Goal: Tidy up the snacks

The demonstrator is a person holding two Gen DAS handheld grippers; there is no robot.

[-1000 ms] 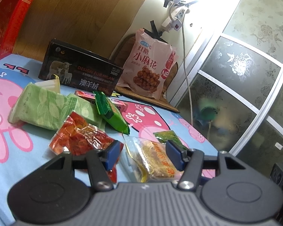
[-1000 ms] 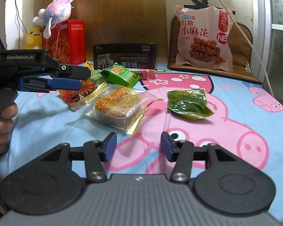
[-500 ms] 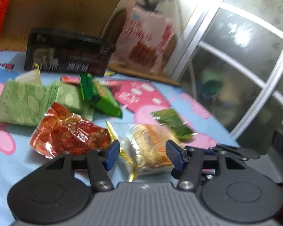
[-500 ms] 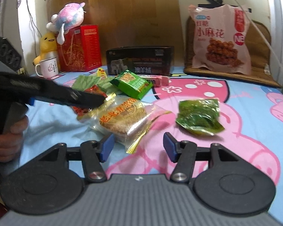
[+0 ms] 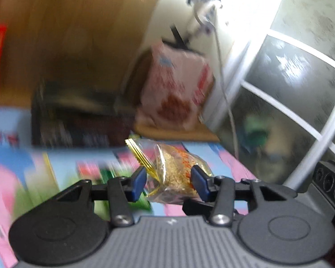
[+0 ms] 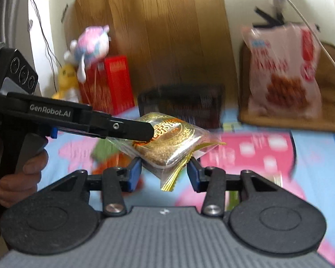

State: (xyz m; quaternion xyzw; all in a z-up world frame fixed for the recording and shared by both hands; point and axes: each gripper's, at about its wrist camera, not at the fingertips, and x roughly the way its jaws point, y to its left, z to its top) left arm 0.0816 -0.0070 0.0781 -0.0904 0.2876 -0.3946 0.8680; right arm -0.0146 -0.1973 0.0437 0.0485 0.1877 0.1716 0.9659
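Note:
A clear, gold-edged packet holding a round sesame cake is lifted off the pig-print sheet. My left gripper is closed on it, a blue pad on each side, and in the right wrist view it comes in from the left. My right gripper sits just below the packet with its jaws apart, and I cannot tell if they touch it. Other snack packets lie blurred on the sheet below.
A large pink snack bag leans on a brown cushion at the back right. A black box and a red box with plush toys stand along the wooden wall. A frosted glass door is at right.
My left gripper closed on the sesame cake packet and raised it off the sheet. My right gripper moved in under the packet. Both views are now blurred by motion.

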